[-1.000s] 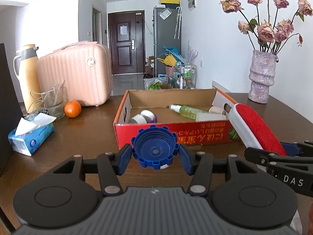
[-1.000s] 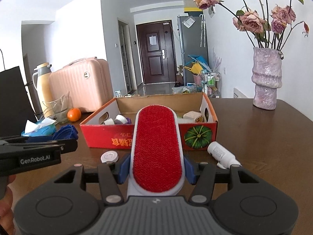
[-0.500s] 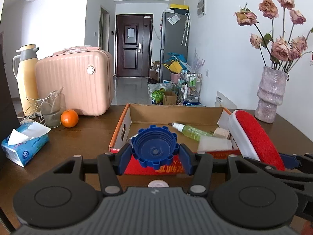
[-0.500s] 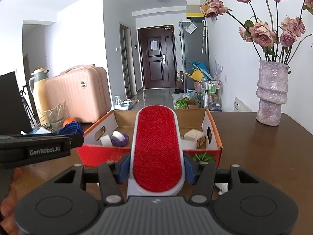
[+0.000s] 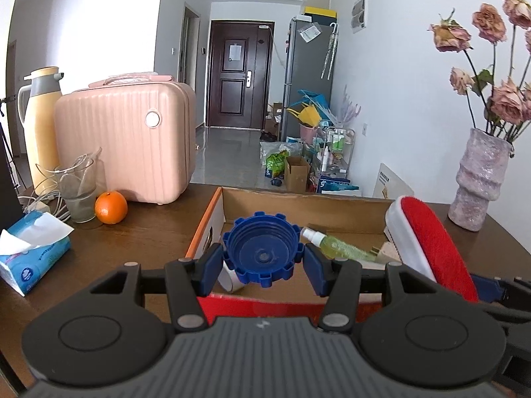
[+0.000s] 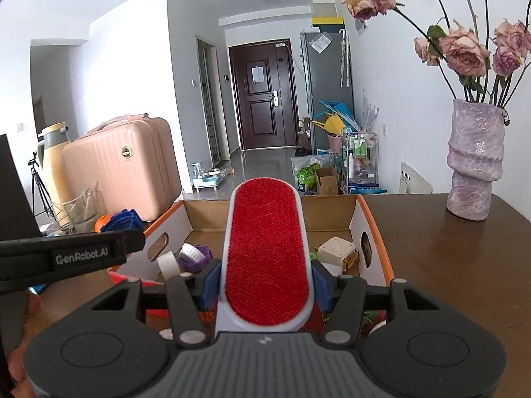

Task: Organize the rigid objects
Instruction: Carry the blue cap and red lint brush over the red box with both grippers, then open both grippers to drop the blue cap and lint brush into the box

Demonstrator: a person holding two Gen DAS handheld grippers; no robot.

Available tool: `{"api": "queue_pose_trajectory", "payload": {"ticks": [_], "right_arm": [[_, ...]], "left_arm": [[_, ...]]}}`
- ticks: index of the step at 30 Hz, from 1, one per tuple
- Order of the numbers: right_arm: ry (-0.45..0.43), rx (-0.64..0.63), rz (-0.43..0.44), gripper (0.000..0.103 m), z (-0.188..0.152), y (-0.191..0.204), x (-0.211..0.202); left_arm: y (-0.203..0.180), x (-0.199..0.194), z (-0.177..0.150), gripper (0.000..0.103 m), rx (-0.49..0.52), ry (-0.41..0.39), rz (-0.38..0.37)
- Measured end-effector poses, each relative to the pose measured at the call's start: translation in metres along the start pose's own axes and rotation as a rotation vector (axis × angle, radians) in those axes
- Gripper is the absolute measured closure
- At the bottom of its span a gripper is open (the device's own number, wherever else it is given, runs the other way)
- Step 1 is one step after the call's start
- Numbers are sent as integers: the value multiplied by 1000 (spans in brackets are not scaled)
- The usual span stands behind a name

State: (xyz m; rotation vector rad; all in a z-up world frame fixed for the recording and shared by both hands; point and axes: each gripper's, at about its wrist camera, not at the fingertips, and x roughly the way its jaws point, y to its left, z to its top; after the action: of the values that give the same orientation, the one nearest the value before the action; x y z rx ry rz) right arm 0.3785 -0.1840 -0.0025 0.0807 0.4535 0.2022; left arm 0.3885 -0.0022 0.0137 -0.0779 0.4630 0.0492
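Your left gripper (image 5: 262, 258) holds the blue cap (image 5: 262, 252), your right gripper (image 6: 265, 285) the red brush (image 6: 267, 252); lower both gently into the box (image 5: 298, 202).

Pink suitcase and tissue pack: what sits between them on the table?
In the left wrist view, an orange and a glass stand between the pink suitcase and tissue pack.

White walls (image 5: 391, 76), dark door (image 5: 239, 76) – grey fridge (image 5: 308, 76), glossy floor (image 5: 229, 152).
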Motion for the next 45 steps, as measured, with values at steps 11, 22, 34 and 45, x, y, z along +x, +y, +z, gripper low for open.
{"api": "queue_pose_trajectory", "payload": {"ticks": [11,22,34,45], "right_arm": [[27,29,-11,48,15,-9,42],[53,53,-29,48,31,-16,87],[119,58,-49,48,39,-23,131],[165,73,-64,48,43,-31,150]], "left_arm": [[-6,38,12,49,6,13,9],[-5,77,23,49,4,34,32],[-5,119,28,49,39,72,53],[-1,141,24,49,66,116,60]]}}
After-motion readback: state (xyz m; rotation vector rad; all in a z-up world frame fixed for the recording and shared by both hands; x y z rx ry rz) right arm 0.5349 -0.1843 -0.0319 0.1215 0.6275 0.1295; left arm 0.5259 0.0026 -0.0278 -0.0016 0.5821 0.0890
